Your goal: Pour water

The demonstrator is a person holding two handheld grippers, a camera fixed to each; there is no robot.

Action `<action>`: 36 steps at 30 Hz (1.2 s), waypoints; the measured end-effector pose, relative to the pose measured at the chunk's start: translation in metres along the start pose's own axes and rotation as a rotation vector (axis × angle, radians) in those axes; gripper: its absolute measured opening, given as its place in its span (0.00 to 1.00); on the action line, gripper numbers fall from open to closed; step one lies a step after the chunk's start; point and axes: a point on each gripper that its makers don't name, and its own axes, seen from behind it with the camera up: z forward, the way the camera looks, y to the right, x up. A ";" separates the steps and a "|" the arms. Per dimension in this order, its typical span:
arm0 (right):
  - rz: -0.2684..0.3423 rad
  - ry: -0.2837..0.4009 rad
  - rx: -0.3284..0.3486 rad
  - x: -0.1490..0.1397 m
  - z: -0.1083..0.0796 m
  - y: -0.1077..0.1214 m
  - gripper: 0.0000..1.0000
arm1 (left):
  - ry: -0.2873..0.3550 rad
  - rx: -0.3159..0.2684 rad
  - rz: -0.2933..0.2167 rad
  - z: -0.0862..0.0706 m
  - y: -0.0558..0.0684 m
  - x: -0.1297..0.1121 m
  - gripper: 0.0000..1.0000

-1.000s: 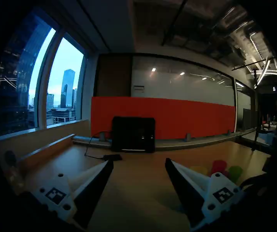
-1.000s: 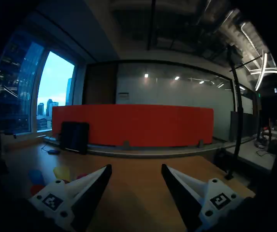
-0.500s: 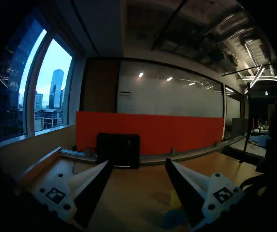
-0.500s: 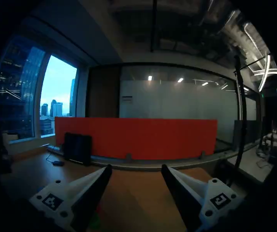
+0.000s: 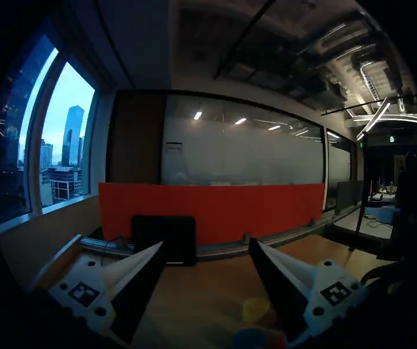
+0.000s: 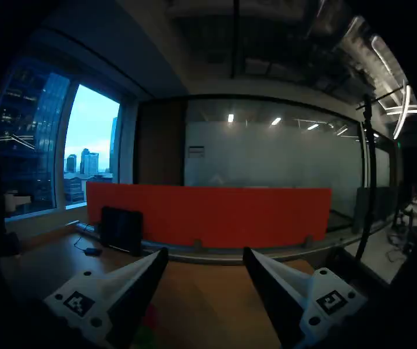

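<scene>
In the left gripper view my left gripper [image 5: 206,243] is open above a wooden table [image 5: 208,296], nothing between its fingers. Low between them lie a yellow cup [image 5: 256,309] and a blue cup [image 5: 249,338], with a bit of red beside them. In the right gripper view my right gripper [image 6: 205,251] is also open and empty over the same table [image 6: 208,302]. A red cup [image 6: 150,317] and a green cup [image 6: 144,337] peek out at the bottom, beside the left finger [image 6: 128,291].
A black monitor [image 5: 163,238] stands at the table's back edge in front of an orange partition [image 5: 208,210], with a cable and small adapter [image 6: 91,251] beside it. Windows [image 5: 57,151] run along the left. A black pole [image 6: 371,192] rises at the right.
Both views have tilted upward: the table and monitor sank lower. In the left gripper view the cups shifted from the right side to the bottom middle. Both grippers stayed open.
</scene>
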 end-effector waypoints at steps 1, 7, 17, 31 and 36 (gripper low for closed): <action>0.002 -0.001 0.010 0.000 0.000 -0.001 0.99 | -0.003 -0.007 0.002 0.001 0.001 0.000 1.00; 0.014 -0.013 0.111 0.000 -0.005 -0.016 0.99 | -0.004 -0.056 0.025 0.003 0.010 0.001 1.00; 0.015 -0.010 0.369 0.009 -0.024 -0.064 0.99 | 0.009 -0.187 0.046 0.002 0.040 0.004 0.99; -0.060 -0.028 0.541 0.000 -0.036 -0.100 0.99 | -0.036 -0.330 0.060 -0.011 0.068 -0.022 1.00; -0.086 -0.057 0.566 -0.013 -0.035 -0.099 0.99 | -0.063 -0.354 0.058 -0.012 0.067 -0.036 1.00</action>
